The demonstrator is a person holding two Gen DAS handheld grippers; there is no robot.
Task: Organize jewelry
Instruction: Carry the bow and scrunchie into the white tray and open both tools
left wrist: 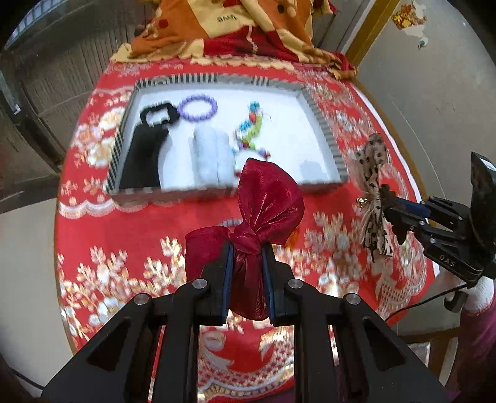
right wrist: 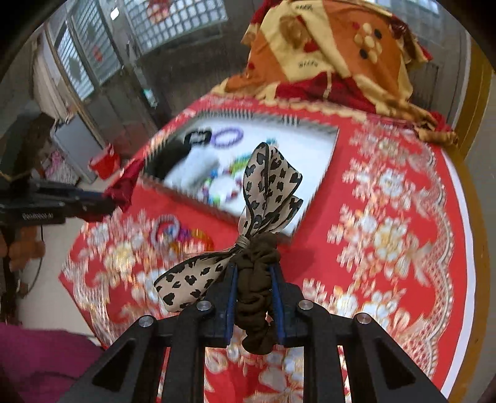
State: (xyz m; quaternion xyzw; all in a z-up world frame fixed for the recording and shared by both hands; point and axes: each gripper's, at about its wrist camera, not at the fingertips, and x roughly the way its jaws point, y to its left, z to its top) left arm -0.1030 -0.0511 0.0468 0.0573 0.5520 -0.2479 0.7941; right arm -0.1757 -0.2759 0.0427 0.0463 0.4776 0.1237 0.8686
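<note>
My left gripper [left wrist: 247, 248] is shut on a dark red ribbon bow scrunchie [left wrist: 269, 201], held above the red cloth in front of the tray. My right gripper [right wrist: 253, 269] is shut on a brown scrunchie with a leopard-print bow [right wrist: 269, 183]; it also shows in the left wrist view [left wrist: 373, 192], right of the tray. The white tray [left wrist: 322, 124] with a striped rim holds a black hair piece [left wrist: 145, 152], a purple bead bracelet [left wrist: 198, 107], a white fluffy item [left wrist: 212, 155] and a multicoloured bead string [left wrist: 251, 130].
A round table carries a red and gold patterned cloth [left wrist: 155, 235]. A heap of orange and red fabric [left wrist: 223, 28] lies at the far edge. Several bangles [right wrist: 179, 232] lie on the cloth in front of the tray, seen in the right wrist view.
</note>
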